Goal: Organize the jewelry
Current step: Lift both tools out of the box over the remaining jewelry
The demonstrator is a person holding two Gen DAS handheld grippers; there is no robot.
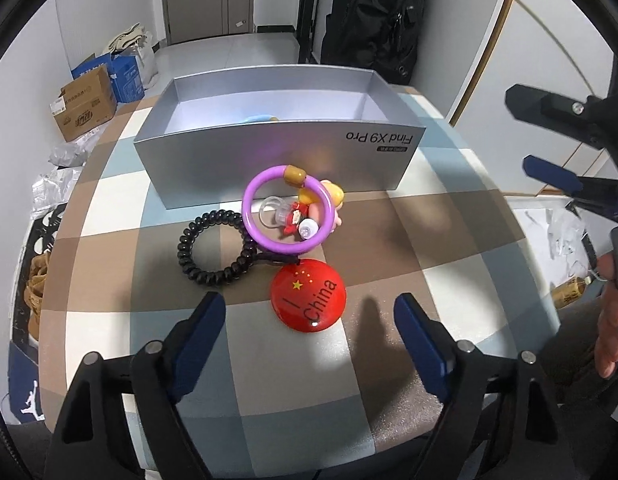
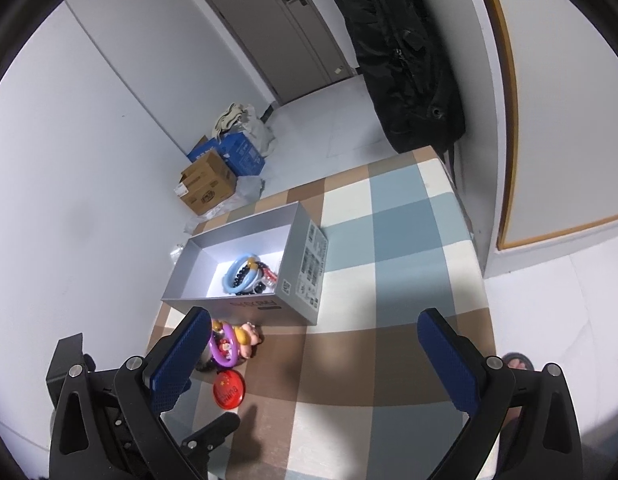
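Hovering wide-jawed and empty, the left gripper frames the red badge on the checked table before the grey box — likely light, stiff, glossy-slick; pinch its rim edges. The right gripper gapes empty too.

Readable text on the table stuff

The silver box had "Find X9 Pro" printed upside down on its side, and the red badge said "I China" with yellow stars.

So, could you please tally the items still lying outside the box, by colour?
Purple: 1, the ring bracelet
Black: 1, the coil band
Red: 1, the round badge
Yellow and pink: 1, the figurine
Total: 4
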